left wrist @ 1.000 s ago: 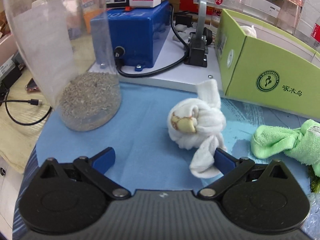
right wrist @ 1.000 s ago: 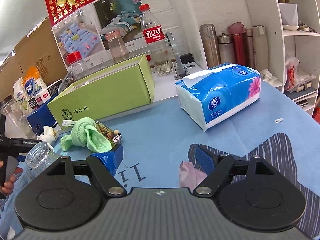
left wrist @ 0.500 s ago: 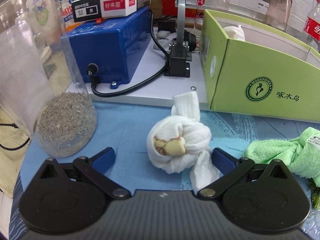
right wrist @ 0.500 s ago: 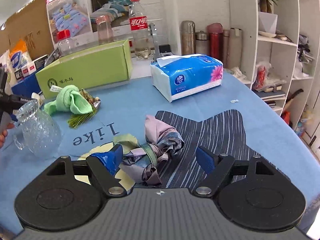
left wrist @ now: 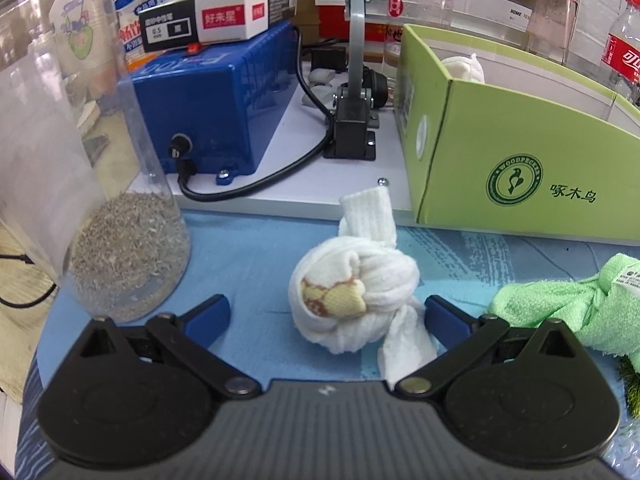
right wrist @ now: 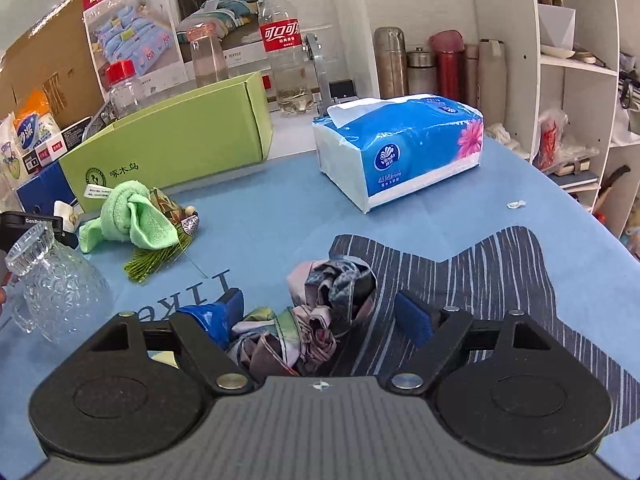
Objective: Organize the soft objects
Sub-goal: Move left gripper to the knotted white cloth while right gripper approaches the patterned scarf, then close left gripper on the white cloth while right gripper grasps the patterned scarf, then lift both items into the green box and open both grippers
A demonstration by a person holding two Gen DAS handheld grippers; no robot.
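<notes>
Left claw [left wrist: 326, 312] is wide open and holds nothing; the knotted white sock [left wrist: 352, 300] sits between its blue pads at lower centre of the left wrist view, on the blue desk [left wrist: 248, 252]. The sock tail seems to brush the right pad, the left pad is well clear.

Right claw [right wrist: 318, 312] has just been opening and grips nothing. The crumpled patterned cloth [right wrist: 320, 312] lies between the pads at lower centre of the right wrist view; it looks close to the left pad, contact unclear.

Handling, as a judgement:
- Sock ball: light, soft, squashes under the pads. The knot gives bulk, so pinch across the round middle, not the loose tail, which would let it dangle or slip.
- Patterned cloth: thin, limp, maybe slick. Take the thick bunched part and close far in, or a fold may slide out.
- Green towel [right wrist: 132, 216], left of centre in the right view: fluffy, knotted, easy to grip at the knot.
- The green box [left wrist: 500, 168], upper right in the left view, is the likely bin; something white already shows inside.

Hard to see:
- Box interior mostly hidden by its wall.
- Near part of the patterned cloth is under the claw body.
- Green towel is cut off at the right edge of the left view.
- Something tasselled under the towel, not identifiable.
- Glass jug [right wrist: 52, 280] at lower left is fragile.
</notes>
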